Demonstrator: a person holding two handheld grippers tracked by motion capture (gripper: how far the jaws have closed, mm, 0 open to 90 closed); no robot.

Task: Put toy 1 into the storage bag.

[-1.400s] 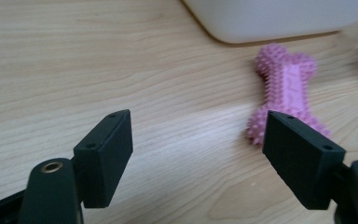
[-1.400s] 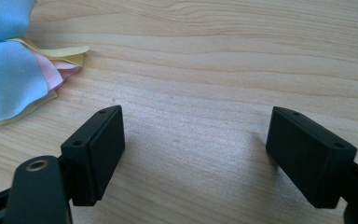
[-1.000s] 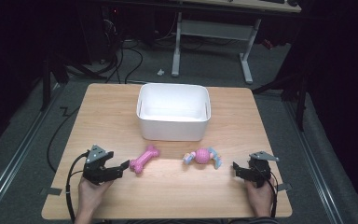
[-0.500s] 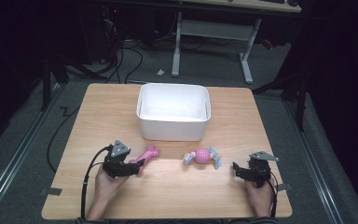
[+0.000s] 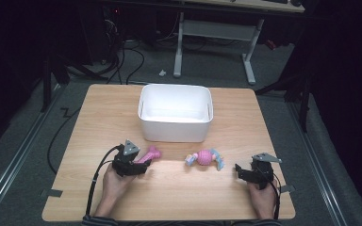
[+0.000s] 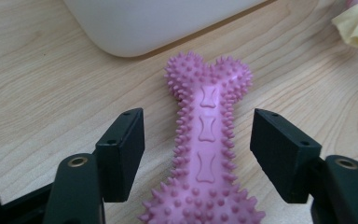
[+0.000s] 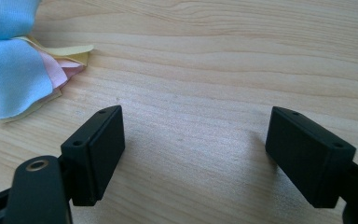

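Now | pink bone toy (image 6: 207, 140): spiky, flat on table; bone-shaped dimples along shaft

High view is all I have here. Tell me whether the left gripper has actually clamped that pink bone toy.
Observer: Not clamped. In the left gripper view the pink bone toy lies between the jaws of the left gripper, which have just been closing, with a gap on both sides.
Operator: Report the toy's surface.
Observer: Covered in small spikes, with little bone shapes embossed along the shaft.
Operator: Check the right gripper.
Observer: The right gripper stands open over bare wood, the cloth toy off to one side.
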